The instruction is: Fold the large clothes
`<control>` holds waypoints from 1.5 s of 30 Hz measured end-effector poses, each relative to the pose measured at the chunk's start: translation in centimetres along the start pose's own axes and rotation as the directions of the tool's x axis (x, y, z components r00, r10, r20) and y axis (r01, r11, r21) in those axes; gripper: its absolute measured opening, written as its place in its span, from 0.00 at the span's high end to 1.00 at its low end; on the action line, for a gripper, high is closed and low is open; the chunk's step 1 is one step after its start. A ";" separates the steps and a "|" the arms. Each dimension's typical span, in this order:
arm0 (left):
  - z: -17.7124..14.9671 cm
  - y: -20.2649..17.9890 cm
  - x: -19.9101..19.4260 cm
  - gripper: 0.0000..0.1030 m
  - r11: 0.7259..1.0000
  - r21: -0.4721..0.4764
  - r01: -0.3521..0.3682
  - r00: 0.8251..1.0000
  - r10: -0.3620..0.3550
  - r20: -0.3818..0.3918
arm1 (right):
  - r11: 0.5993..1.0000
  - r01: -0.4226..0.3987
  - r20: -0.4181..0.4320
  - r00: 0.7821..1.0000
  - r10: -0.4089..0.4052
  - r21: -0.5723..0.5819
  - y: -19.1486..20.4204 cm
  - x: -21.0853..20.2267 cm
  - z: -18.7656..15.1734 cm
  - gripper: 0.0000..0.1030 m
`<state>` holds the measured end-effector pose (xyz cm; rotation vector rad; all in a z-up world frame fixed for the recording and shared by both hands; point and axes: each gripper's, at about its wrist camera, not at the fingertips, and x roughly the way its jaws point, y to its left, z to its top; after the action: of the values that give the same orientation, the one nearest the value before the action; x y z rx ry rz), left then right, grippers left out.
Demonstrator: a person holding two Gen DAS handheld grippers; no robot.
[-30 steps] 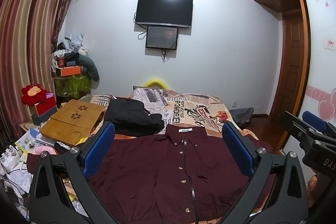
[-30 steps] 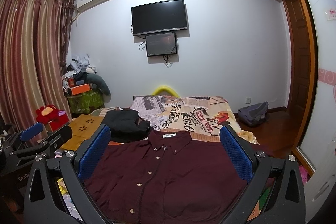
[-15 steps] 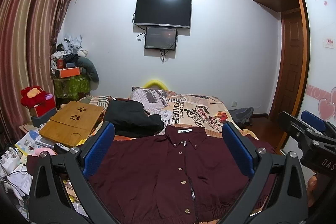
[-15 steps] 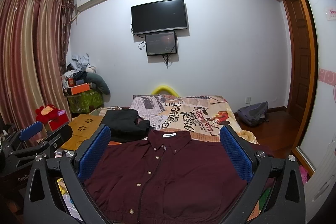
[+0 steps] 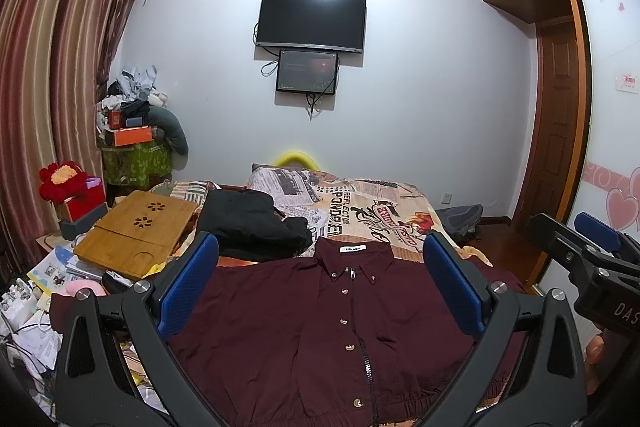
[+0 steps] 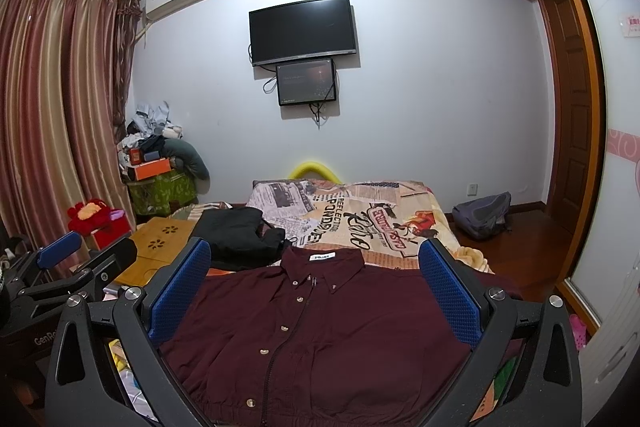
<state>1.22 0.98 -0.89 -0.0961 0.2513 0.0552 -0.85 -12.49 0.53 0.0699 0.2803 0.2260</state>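
A dark maroon button-up jacket point(image 5: 320, 327) lies spread flat, front up, on the near end of the bed, collar pointing away. It also shows in the right wrist view point(image 6: 320, 331). My left gripper point(image 5: 320, 283) is open and empty, held above the jacket. My right gripper point(image 6: 316, 287) is open and empty, also above the jacket. The right gripper shows at the right edge of the left wrist view point(image 5: 588, 251). The left gripper shows at the left edge of the right wrist view point(image 6: 76, 259).
A black garment point(image 5: 252, 227) lies on the printed bedspread point(image 5: 372, 211) beyond the collar. A wooden lap tray point(image 5: 136, 231) and papers sit left of the bed. A grey backpack point(image 6: 484, 215) lies on the floor at right, by the wardrobe.
Both views have shifted only slightly; the jacket lies as before and both grippers stay open.
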 end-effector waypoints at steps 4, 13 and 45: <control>0.0 0.1 0.2 0.00 1.000 0.000 -0.002 1.000 0.002 -0.002 | 1.000 0.000 -0.008 1.000 0.000 0.000 -0.1 0.3 -0.2 0.00; 0.1 2.3 2.2 0.00 0.999 -0.030 -0.039 0.999 0.038 -0.021 | 1.000 0.002 -0.039 0.999 -0.002 -0.003 0.1 2.1 -0.4 0.00; -18.1 40.5 14.5 0.12 0.571 -0.605 -0.555 0.789 0.131 -0.601 | 0.997 -0.003 -0.444 0.896 -0.032 -0.079 0.1 18.7 -5.3 0.00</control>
<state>8.13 39.97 -25.52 -0.9392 0.7703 0.5686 15.08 -7.88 -9.55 -0.0642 0.7298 0.2365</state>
